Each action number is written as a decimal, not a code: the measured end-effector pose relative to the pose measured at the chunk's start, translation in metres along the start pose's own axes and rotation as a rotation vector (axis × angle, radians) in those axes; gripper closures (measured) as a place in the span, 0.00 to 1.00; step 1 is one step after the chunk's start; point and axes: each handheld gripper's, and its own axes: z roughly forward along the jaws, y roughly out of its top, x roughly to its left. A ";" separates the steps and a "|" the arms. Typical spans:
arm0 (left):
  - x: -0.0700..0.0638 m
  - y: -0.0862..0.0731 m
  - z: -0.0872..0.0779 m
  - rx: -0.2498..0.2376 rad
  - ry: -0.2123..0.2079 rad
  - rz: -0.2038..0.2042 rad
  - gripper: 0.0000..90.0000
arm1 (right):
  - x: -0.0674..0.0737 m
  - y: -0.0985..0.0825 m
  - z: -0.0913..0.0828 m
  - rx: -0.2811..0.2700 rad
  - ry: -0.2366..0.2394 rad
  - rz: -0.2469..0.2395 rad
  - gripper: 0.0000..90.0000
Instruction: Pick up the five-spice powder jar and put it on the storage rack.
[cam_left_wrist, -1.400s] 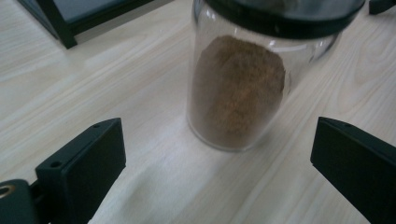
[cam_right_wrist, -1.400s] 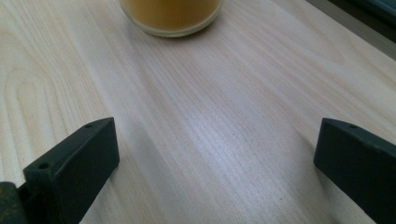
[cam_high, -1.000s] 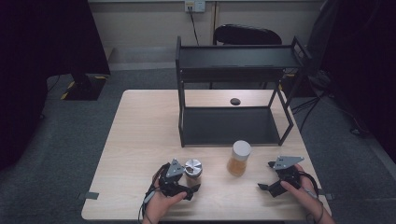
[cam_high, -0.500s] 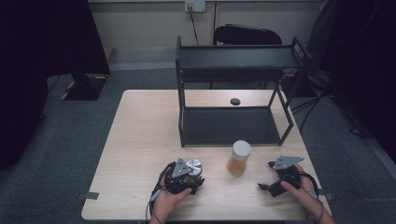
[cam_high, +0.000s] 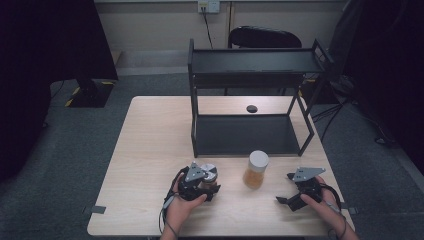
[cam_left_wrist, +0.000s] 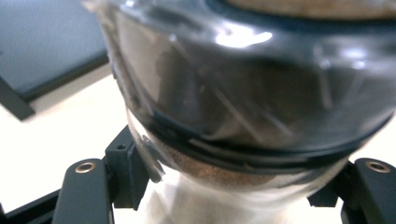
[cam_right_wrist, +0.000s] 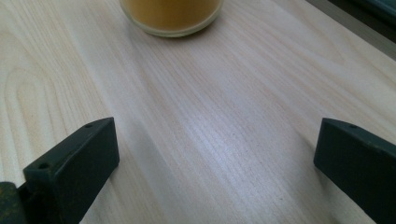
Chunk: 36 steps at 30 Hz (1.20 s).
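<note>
Near the front edge of the table (cam_high: 150, 150), the left gripper (cam_high: 207, 181) has just drawn its jaws in and now pinches a small jar (cam_left_wrist: 243, 93) with a shiny silver cap. Up close the jar is clear, with a wide dark upper part, black rings at the shoulder and brown powder below; the black pads press on its narrower lower part from both sides. The right gripper (cam_high: 287, 192) rests well apart, jaws spread wide over bare wood. Between them stands a white-lidded amber jar (cam_high: 256, 170), in front of a black shelf rack (cam_high: 250, 65).
</note>
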 end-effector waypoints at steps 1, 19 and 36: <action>0.001 0.003 0.001 -0.002 -0.003 0.001 0.34 | 0.000 0.000 0.000 0.000 0.000 0.000 0.00; 0.009 0.062 0.013 -0.012 -0.030 0.014 0.34 | 0.000 0.000 0.000 0.000 0.000 -0.001 0.00; 0.015 0.109 0.022 -0.019 -0.040 0.035 0.35 | 0.000 0.000 0.000 0.000 0.000 -0.001 0.00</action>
